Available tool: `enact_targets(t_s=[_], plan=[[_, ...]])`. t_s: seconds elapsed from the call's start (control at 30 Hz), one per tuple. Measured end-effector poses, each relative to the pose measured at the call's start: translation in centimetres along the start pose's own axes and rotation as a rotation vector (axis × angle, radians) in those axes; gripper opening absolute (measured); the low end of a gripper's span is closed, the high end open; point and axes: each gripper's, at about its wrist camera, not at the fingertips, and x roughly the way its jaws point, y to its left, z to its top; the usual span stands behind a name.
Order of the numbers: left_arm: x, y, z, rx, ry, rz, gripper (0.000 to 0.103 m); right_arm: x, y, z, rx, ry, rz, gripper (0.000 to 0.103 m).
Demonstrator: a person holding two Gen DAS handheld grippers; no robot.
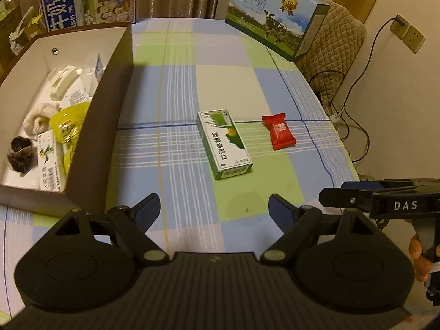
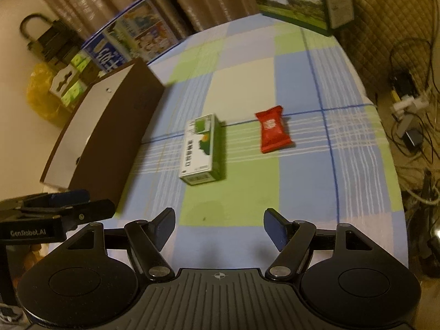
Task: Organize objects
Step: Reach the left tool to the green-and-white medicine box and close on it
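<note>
A green-and-white carton [image 1: 225,143] [image 2: 201,150] lies flat in the middle of the checked tablecloth. To its right rests a red snack packet [image 1: 278,131] [image 2: 273,132]. My left gripper [image 1: 214,211] hovers open above the near part of the table, short of the carton, nothing between its fingers. My right gripper [image 2: 219,227] is open too, also short of both items and holding nothing. Each gripper shows at the edge of the other's view: the right one [image 1: 341,192] at the right, the left one [image 2: 93,200] at the left.
A brown storage box [image 1: 115,88] [image 2: 110,126] with white inside stands at the left and holds a towel, yellow bag and several small packs. Milk cartons [image 1: 277,24] stand at the table's far edge. A quilted chair, cables and wall sockets lie off the right edge.
</note>
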Motion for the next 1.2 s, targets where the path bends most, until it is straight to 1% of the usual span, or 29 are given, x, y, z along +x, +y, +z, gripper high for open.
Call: enact_targets(t_s=[0.17,0.47,0.63,0.77,0.83,0.97,1.07,1.13,1.2], plan=[[1.5,-0.8,0.6,0.012,0.035,-0.020,0.083,0.3,-1.5,0.3,0.045,0.030,-0.019,0.069],[5.0,-2.2,2.0,0.021,0.062,-0.004,0.084,1.1,-2.9,1.5,0.023,0.031,-0.114,0.068],[7.2,-2.7,2.6,0.023,0.065,0.006,0.084,1.9,-3.3,2.2,-0.014,0.003,-0.166,0.068],[8.8,-2.6,3.2,0.008,0.066,0.011,0.084,2.4,-3.4,3.1,-0.030,-0.068,-0.183,0.068],[9.5,-2.5,3.6,-0.003,0.064,0.007,0.084,2.7,-3.5,3.8,-0.024,-0.087,-0.178,0.068],[11.0,-2.5,4.6,-0.012,0.061,0.021,0.084,3.4,-4.4,5.3,0.019,-0.081,-0.120,0.068],[12.4,-2.6,5.2,-0.020,0.070,0.025,0.084,3.5,-5.0,5.9,0.053,-0.093,-0.088,0.069],[13.3,-2.6,5.5,-0.019,0.078,0.036,0.084,3.5,-5.4,6.3,0.067,-0.097,-0.088,0.068],[14.1,-2.7,5.7,-0.011,0.080,0.048,0.084,3.3,-5.8,6.3,0.086,-0.135,-0.099,0.069]])
